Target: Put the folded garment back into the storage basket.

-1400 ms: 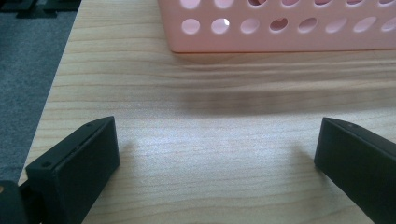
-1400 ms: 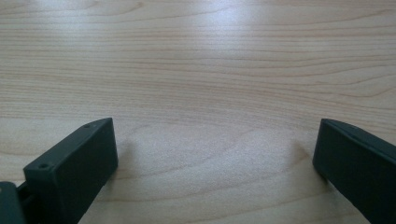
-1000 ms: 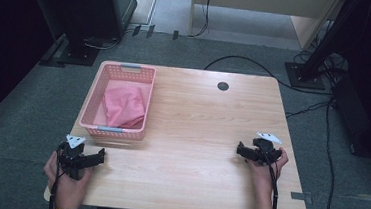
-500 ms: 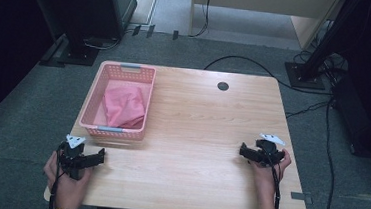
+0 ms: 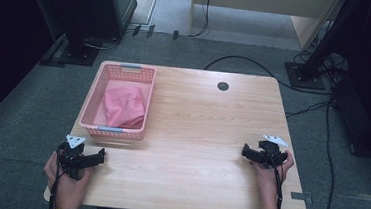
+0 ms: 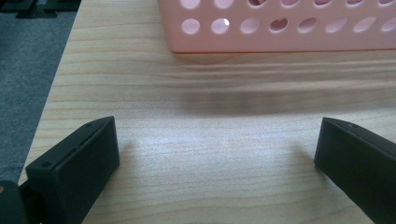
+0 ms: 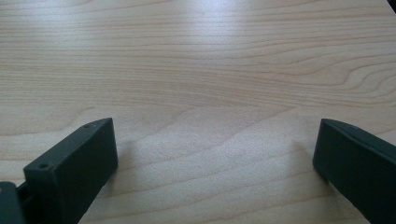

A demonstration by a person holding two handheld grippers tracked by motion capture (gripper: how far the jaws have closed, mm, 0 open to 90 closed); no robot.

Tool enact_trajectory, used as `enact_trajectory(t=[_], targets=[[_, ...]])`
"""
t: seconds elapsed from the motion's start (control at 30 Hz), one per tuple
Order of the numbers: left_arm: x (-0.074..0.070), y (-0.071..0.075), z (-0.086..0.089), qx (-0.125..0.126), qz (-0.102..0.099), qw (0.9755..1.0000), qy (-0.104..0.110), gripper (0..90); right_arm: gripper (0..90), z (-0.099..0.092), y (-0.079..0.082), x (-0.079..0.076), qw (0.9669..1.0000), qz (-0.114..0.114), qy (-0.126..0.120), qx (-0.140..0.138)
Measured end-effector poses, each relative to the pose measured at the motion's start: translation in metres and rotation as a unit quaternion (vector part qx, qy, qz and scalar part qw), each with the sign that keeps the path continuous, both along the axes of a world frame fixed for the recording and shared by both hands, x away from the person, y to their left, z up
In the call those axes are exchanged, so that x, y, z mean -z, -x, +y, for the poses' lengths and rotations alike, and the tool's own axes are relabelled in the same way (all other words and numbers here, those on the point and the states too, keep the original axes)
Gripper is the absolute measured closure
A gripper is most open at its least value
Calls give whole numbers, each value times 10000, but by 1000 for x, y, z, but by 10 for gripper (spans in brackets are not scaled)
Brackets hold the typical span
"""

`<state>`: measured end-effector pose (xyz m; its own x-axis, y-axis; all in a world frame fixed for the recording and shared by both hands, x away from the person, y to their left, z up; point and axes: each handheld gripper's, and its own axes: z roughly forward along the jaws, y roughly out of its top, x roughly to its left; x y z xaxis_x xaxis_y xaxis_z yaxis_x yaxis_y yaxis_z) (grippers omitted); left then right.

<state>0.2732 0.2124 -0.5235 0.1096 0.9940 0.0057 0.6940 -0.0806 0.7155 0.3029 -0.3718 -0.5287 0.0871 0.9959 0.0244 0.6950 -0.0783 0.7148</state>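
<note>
Pink plastic up at the far left: we have a perforated basket [image 5: 121,102] sitting on the pale wood tabletop [image 5: 207,121], and a pink cloth [image 5: 124,106] lies crumpled inside it. Our left gripper [image 5: 100,157] hovers low over the near-left corner, just this side of the basket's near wall and a little to its left, not touching it. In the left gripper view the jaws stand wide apart with bare wood between them, and the basket's holed wall [image 6: 280,28] runs across the top, near but clear of the jaws. Over on the other side, our right gripper [image 5: 245,151] sits near the right edge of the tabletop, well apart from the basket, pointing inward toward the middle. The right gripper view gives us jaws spread wide again, nothing between them, just wood grain ahead. A small dark round hole [image 5: 223,86] marks the far edge of the tabletop.
</note>
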Motion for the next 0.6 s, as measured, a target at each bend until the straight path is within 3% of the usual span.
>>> enact_trajectory(t=[0.6], targets=[[0, 0, 0, 0, 0, 10000, 0, 0, 0, -8, 5, 0, 10000, 4, 6, 73]])
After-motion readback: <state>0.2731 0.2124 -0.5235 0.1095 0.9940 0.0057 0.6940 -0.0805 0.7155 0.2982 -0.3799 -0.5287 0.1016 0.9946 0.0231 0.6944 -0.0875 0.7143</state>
